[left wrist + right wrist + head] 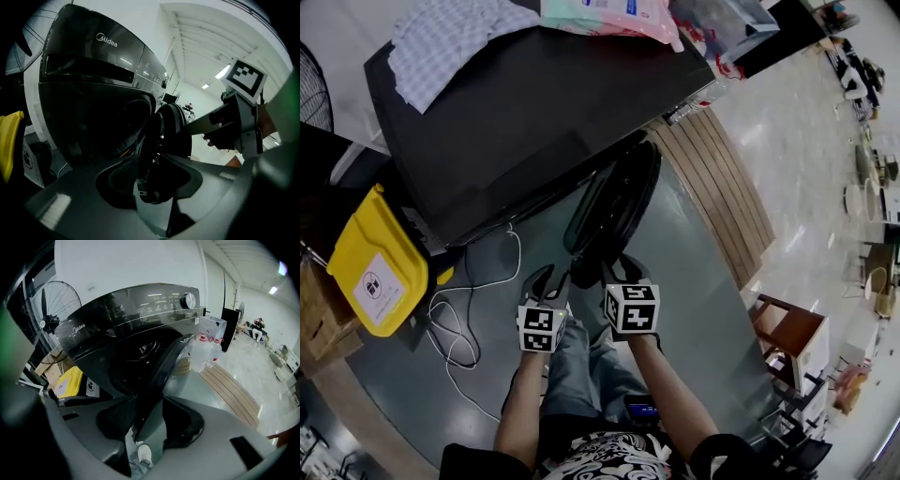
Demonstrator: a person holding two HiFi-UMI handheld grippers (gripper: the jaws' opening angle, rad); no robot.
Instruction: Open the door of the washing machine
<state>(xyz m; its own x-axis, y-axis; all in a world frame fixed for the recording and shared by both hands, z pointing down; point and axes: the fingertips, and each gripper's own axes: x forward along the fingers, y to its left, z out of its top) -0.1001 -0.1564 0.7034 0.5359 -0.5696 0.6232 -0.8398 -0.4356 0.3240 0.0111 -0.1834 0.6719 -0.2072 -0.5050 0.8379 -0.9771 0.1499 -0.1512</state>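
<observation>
One round, glossy black door [614, 211] stands ajar at the front of the dark, smooth washing machine [534, 103]. With both forearms stretched forward side by side, the left gripper [548, 278] and right gripper [623, 270] each clamp their jaws on its free edge.

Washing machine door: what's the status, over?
Left claw and right claw both clamped on door edge. Door partly open. Nothing visibly blocking it.
</observation>
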